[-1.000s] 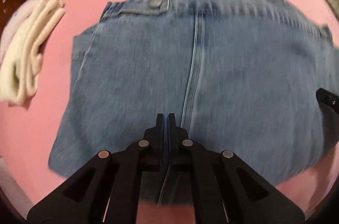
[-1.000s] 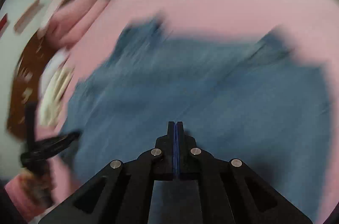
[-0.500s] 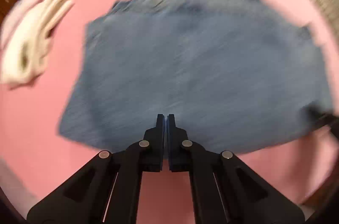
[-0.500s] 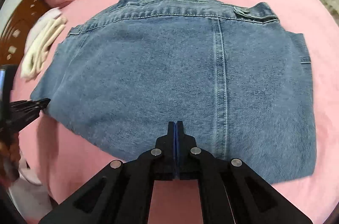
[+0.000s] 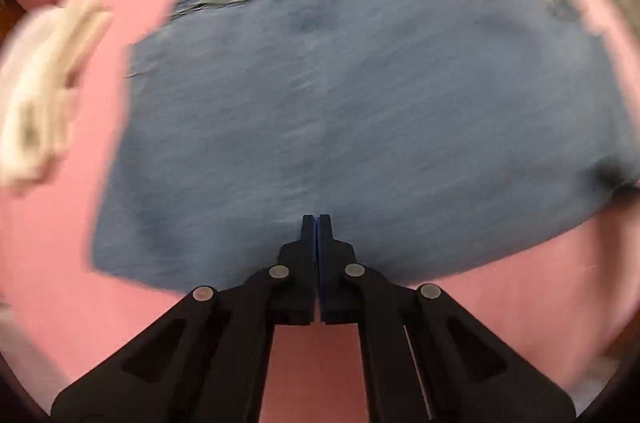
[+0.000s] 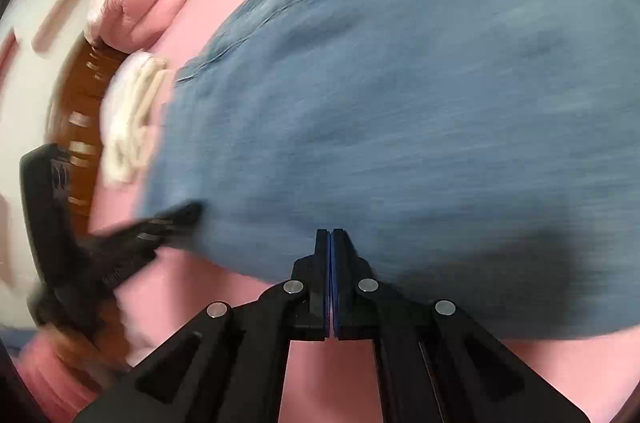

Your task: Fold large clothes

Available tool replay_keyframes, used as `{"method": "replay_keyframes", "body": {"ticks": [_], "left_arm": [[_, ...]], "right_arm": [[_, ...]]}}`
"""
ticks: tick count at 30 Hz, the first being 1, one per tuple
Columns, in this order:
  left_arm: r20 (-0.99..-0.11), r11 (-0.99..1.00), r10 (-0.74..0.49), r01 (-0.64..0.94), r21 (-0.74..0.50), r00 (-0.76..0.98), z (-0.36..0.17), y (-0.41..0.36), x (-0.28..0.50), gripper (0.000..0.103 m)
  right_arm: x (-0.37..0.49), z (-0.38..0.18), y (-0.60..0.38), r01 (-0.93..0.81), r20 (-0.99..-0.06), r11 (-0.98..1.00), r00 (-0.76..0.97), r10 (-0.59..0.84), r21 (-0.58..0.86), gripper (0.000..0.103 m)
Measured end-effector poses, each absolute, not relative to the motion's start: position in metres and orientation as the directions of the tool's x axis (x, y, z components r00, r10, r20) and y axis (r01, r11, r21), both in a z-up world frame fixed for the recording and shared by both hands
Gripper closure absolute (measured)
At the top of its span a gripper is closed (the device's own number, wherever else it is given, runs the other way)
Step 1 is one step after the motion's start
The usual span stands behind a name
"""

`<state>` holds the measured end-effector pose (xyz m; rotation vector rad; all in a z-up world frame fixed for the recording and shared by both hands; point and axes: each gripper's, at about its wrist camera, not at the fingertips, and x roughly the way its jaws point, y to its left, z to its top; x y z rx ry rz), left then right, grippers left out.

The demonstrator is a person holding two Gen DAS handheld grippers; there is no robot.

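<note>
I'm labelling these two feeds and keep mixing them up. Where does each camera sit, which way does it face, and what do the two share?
Left wrist: sits on the left claw, looking forward and down along its closed fingers at the denim garment on the pink bedding; only this claw shows.
Right wrist: sits on the right claw, fingers closed, facing the same garment from nearer its right side; the left claw appears at the left.
Shared: the garment, the bedding and the cream folded cloth.
</note>
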<state>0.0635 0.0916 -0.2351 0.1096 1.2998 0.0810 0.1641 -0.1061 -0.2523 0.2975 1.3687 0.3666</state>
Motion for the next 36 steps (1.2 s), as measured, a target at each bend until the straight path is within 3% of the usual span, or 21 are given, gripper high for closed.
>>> {"method": "replay_keyframes", "body": {"ticks": [2,4,7,11,16,24,28,32,34,36], "left_arm": [[-0.959,0.985,0.169,-0.068,0.157,0.226,-0.244,0.121,0.051,0.102],[-0.969,0.991,0.103,-0.110,0.079,0.224,-0.243,0.141,0.045,0.102],[-0.974,0.988,0.122,-0.119,0.101,0.192,-0.239,0.141,0.049,0.102],[-0.967,0.976,0.161,-0.178,0.126,0.196,-0.232,0.134,0.047,0.102],[-0.988,0.945,0.068,-0.327,0.020,0.137,-0.228,0.140,0.031,0.102],[-0.980,0.925,-0.081,-0.352,-0.142,0.183,-0.217,0.114,0.016,0.102],[-0.960,0.840,-0.167,-0.477,-0.258,0.225,-0.221,0.121,0.016,0.102],[-0.923,0.728,-0.264,-0.571,-0.380,0.279,-0.227,0.140,0.008,0.102],[-0.916,0.713,-0.278,-0.577,-0.399,0.290,-0.230,0.144,0.005,0.096],[-0.927,0.718,-0.251,-0.589,-0.371,0.278,-0.232,0.149,0.002,0.071]], "right_arm": [[0.161,-0.246,-0.159,0.014,-0.921,0.939,0.198,0.335,0.344,0.103],[0.158,-0.243,-0.203,0.089,-0.966,0.980,0.206,0.157,0.178,0.103],[0.155,-0.234,-0.251,0.199,-0.964,0.960,0.218,0.151,0.195,0.103],[0.170,-0.221,-0.231,0.169,-0.970,0.977,0.226,0.093,0.133,0.103],[0.202,-0.192,-0.177,0.182,-0.924,0.937,0.301,0.234,0.297,0.103],[0.305,-0.214,-0.035,0.057,-0.841,0.862,0.265,0.472,0.503,0.103],[0.344,-0.249,0.030,0.064,-0.924,0.923,0.078,0.373,0.378,0.103],[0.344,-0.251,0.051,0.065,-0.952,0.950,0.034,0.304,0.306,0.103],[0.335,-0.253,0.059,0.057,-0.962,0.960,0.004,0.273,0.273,0.103],[0.329,-0.251,0.070,-0.001,-0.974,0.974,-0.005,0.225,0.225,0.103]]}}
